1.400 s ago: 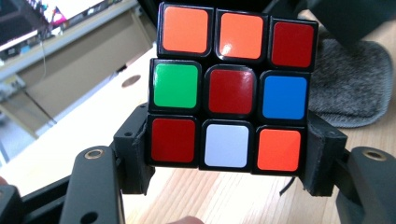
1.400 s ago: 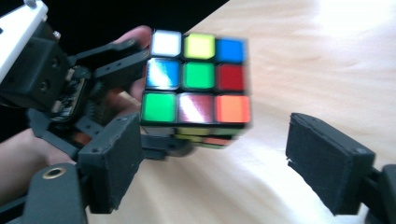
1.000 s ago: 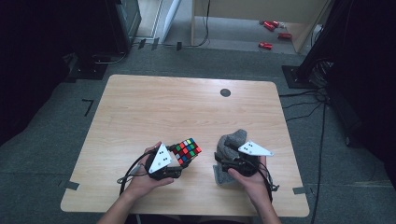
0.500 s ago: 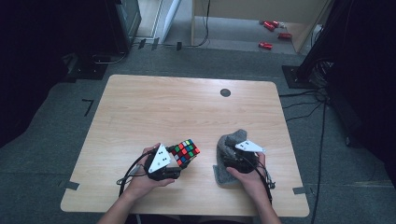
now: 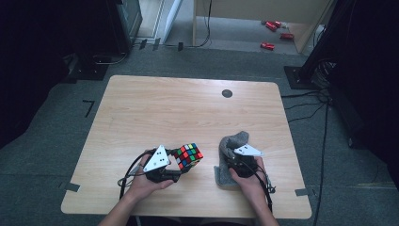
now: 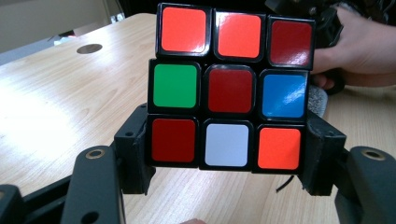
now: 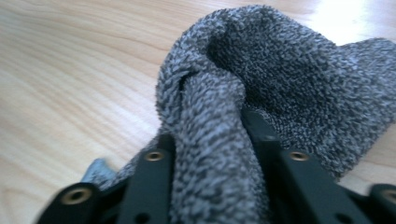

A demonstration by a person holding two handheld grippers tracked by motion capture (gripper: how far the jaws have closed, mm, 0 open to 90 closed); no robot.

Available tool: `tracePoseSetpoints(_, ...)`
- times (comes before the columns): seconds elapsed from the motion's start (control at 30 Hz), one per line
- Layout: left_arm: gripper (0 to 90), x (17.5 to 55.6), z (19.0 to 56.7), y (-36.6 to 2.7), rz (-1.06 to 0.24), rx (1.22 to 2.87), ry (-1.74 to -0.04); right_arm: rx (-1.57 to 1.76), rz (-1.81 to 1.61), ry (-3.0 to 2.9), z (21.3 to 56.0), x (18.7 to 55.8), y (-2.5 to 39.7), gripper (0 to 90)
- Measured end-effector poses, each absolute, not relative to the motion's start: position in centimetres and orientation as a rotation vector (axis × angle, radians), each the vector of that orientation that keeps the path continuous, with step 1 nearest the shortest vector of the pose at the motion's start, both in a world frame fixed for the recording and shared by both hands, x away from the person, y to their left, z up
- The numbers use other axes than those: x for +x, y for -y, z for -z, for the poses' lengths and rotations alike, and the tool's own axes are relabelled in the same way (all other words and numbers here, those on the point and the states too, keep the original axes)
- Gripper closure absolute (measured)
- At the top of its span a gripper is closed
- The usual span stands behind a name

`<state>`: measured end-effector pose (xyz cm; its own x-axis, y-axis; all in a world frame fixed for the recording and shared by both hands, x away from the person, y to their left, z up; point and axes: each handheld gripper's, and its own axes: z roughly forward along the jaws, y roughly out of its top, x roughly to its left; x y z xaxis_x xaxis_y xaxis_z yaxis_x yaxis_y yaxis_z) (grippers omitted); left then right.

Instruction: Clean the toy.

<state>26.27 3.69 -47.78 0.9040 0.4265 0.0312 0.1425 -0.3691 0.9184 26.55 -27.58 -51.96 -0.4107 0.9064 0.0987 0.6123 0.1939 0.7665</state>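
A scrambled puzzle cube (image 5: 188, 156) (image 6: 231, 88) with red, orange, green, blue and white stickers is clamped at its lower sides between the jaws of my left gripper (image 5: 181, 165) (image 6: 229, 156), just above the wooden table (image 5: 179, 108). To its right, my right gripper (image 5: 234, 157) (image 7: 210, 140) is shut on a bunched fold of a grey terry cloth (image 5: 234, 143) (image 7: 261, 74), which rests on the table near the front edge. The far end of the cloth humps up beyond the jaws.
A small dark round hole (image 5: 227, 93) marks the table's far side. The other hand and its gripper (image 6: 327, 32) show behind the cube in the left gripper view. Red objects (image 5: 267, 45) lie on the floor beyond the table.
My right gripper and the cloth have shifted slightly toward the near edge and lowered. The left gripper with the cube has barely moved.
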Motion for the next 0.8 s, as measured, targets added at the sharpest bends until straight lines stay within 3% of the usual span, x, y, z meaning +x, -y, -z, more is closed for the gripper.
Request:
tracePoseSetpoints(0.1,34.8,26.3,47.9,-3.7,-0.311,1.955,-0.417,1.391,-1.157,-2.107,51.0,26.1,27.2,77.4)
tracePoseSetpoints(0.47,34.7,25.5,48.2,-2.4,-0.287,2.003,-0.340,1.167,-1.571,-2.092,45.4,22.5,22.8,76.9)
tracePoseSetpoints(0.8,34.7,25.5,48.3,-2.3,-0.291,2.009,-0.337,1.315,-1.682,-2.066,46.4,23.1,23.8,76.5)
